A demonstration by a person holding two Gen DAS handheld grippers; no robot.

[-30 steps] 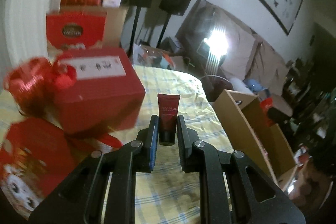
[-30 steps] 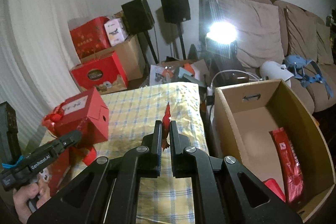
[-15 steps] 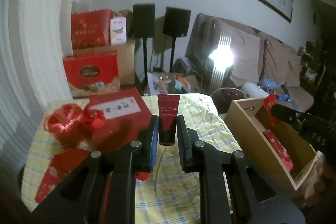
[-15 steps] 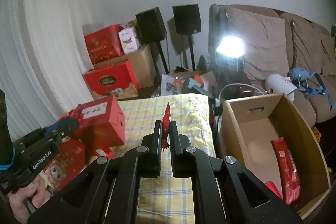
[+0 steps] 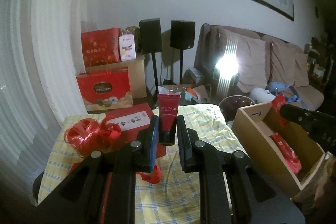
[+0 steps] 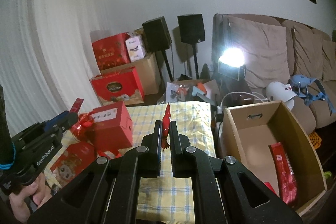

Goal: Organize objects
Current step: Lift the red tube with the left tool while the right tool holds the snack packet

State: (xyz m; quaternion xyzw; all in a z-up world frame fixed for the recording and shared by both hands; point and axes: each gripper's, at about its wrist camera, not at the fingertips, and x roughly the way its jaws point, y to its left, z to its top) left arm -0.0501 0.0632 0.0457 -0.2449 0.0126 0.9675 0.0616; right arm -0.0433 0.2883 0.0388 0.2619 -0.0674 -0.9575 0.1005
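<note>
My left gripper [image 5: 167,120] is shut on a red Revitalift tube [image 5: 168,117], held upright above the yellow checked table [image 5: 210,125]. My right gripper [image 6: 166,125] is shut on a thin red packet [image 6: 165,125], held edge-on above the table; it also shows in the left wrist view [image 5: 279,102] over the cardboard box [image 5: 250,129]. The box [image 6: 298,131] stands right of the table and holds a long red packet [image 6: 285,171]. The left gripper shows at the left of the right wrist view [image 6: 72,115].
On the table are a red gift box [image 6: 113,127], a red ribbon roll [image 5: 83,138] and a flat red bag [image 6: 71,161]. Behind stand red gift bags [image 5: 105,85], two speakers [image 5: 151,35], a bright lamp [image 5: 227,65] and a sofa [image 6: 273,51].
Both grippers have risen and pulled back, so the table and gift box look farther and lower. The right gripper has come into the left wrist view over the box. Grips are unchanged.
</note>
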